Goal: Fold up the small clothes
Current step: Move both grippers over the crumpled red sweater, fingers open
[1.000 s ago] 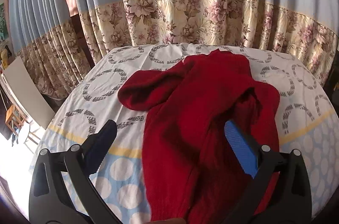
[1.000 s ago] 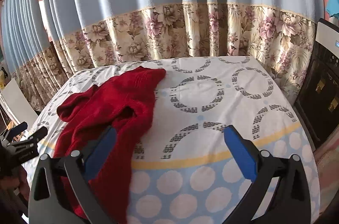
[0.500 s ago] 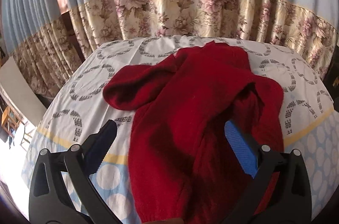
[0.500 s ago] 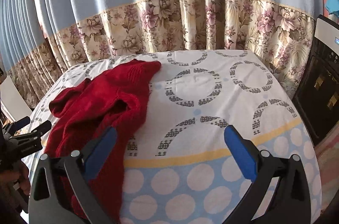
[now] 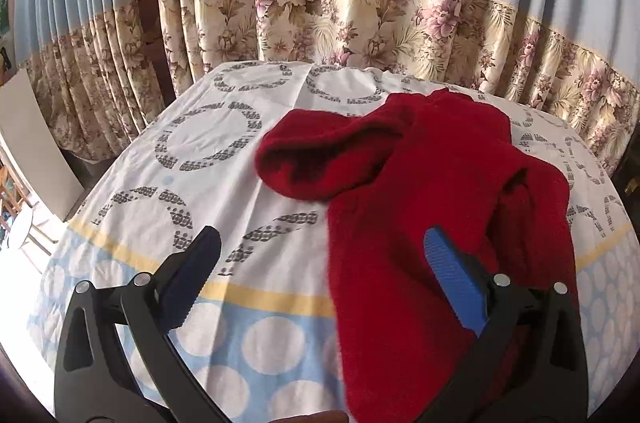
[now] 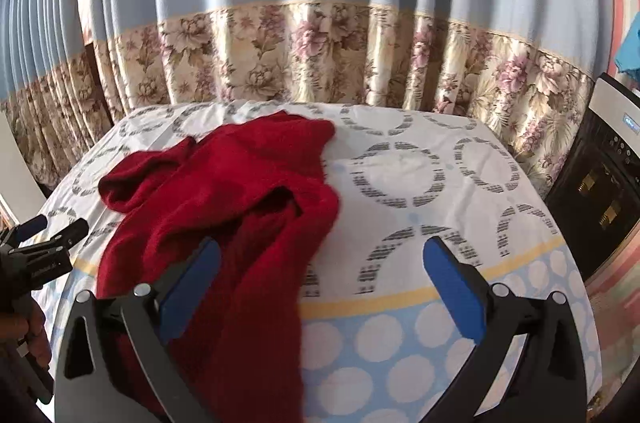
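One red sweater lies rumpled on the tablecloth, left of centre; bare cloth spreads toward the right edge. Two grippers, left gripper and right gripper, both spread wide, holding nothing

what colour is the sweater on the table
Solid dark red; the sweater shows best in the left wrist view, lying crumpled on the patterned tablecloth.

A patterned sheet of grey rings, a yellow stripe and blue dots covers the bed. A crumpled red sweater lies on it, reaching the near edge.
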`<action>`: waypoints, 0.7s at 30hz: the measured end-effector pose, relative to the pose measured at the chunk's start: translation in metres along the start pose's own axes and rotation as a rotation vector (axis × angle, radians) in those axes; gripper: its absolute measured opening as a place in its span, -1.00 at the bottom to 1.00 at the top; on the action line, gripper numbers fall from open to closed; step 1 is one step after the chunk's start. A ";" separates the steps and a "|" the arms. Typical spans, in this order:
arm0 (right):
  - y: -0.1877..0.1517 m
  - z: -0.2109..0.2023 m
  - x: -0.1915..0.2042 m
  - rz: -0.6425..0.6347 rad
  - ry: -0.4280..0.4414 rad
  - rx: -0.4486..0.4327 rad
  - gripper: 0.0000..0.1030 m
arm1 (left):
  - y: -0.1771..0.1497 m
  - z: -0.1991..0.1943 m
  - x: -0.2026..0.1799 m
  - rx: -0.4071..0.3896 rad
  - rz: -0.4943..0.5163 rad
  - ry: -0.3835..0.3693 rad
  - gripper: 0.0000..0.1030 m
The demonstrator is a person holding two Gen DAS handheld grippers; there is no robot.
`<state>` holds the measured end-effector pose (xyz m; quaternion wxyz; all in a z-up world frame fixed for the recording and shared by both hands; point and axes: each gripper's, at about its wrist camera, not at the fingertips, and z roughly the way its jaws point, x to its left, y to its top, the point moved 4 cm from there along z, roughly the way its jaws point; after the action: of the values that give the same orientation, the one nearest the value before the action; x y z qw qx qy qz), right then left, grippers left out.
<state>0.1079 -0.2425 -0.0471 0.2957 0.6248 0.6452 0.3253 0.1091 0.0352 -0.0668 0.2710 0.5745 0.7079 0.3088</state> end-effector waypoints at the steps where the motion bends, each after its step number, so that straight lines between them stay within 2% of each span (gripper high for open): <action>1: -0.001 0.002 0.008 -0.014 -0.008 0.008 0.97 | 0.000 0.000 0.003 -0.004 0.001 -0.003 0.94; 10: 0.004 0.007 0.045 -0.057 -0.028 0.027 0.97 | -0.001 0.009 0.035 -0.006 0.005 -0.003 0.94; 21: 0.008 0.010 0.047 -0.039 -0.028 0.033 0.97 | 0.004 0.013 0.043 -0.007 0.015 0.002 0.94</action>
<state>0.1189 -0.1951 -0.0457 0.3003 0.6215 0.6584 0.3001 0.1129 0.0792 -0.0741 0.2702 0.5785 0.7027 0.3139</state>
